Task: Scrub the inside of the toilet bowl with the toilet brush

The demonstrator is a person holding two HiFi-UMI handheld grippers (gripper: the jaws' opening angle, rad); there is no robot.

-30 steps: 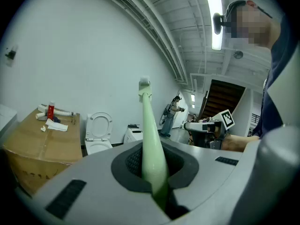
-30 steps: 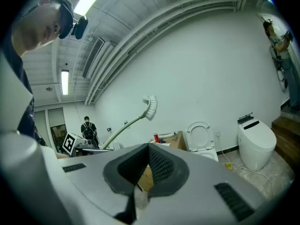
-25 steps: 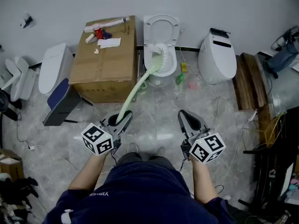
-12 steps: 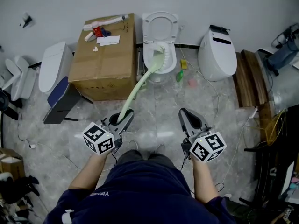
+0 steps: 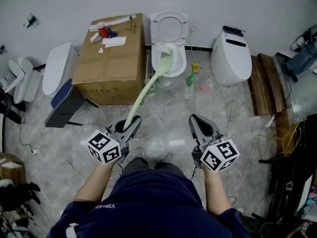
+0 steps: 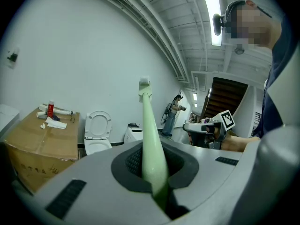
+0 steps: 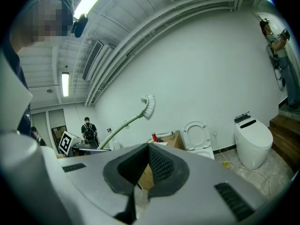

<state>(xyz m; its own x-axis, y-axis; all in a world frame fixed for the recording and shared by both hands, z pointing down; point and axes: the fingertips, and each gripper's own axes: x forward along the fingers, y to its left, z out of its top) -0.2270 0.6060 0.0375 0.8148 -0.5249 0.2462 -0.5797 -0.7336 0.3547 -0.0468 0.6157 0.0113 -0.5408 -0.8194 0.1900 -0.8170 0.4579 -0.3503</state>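
A large cardboard box [image 5: 111, 63] stood just left of the open toilet [image 5: 184, 63] and a second white toilet unit [image 5: 231, 57] stood to its right, with a loose cable [image 5: 218, 90] and small bottles [image 5: 191, 82] on the floor [image 5: 168, 113] between. The left hand-held gripper [image 5: 132, 122] was clamped on the handle of the pale green toilet brush [image 5: 144, 94], whose head lay over the bowl in the head view but stood raised in the air in the right gripper view. The right hand-held gripper [image 5: 194, 119] was closed and empty, and both sat much as one second earlier.
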